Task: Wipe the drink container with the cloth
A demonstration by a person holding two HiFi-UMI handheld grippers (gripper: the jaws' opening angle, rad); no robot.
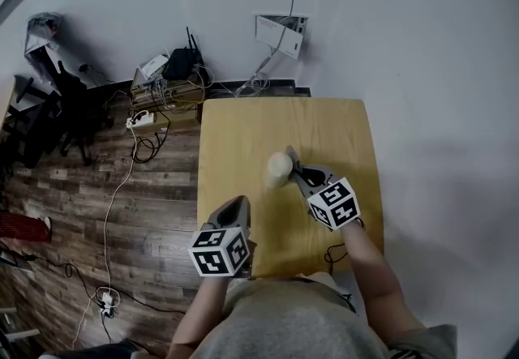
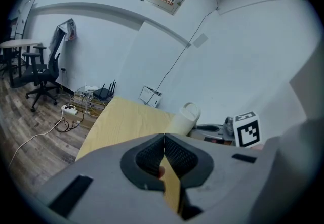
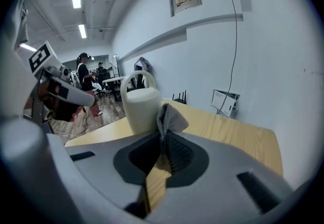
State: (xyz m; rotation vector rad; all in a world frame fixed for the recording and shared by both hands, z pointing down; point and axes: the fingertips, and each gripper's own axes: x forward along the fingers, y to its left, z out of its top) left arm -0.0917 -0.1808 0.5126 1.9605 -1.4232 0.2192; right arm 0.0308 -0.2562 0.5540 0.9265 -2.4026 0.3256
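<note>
A cream drink container (image 1: 278, 170) with a loop handle on its lid stands upright on the yellow wooden table (image 1: 243, 138). My right gripper (image 1: 293, 161) is shut on a small grey cloth (image 3: 170, 119), which pokes up between the jaws right beside the container (image 3: 142, 105); whether it touches is unclear. My left gripper (image 1: 240, 205) hovers over the table's near left part, jaws shut with nothing between them, apart from the container (image 2: 184, 118). In the left gripper view my left gripper (image 2: 164, 142) points at the container, and the right gripper's marker cube (image 2: 246, 129) shows behind.
The table's far edge meets a white wall. On the wooden floor to the left lie a power strip (image 1: 140, 119), cables, a router (image 1: 182, 63) and an office chair (image 1: 69, 110). A black cable (image 1: 334, 253) lies at the near right edge. People stand far off (image 3: 85, 77).
</note>
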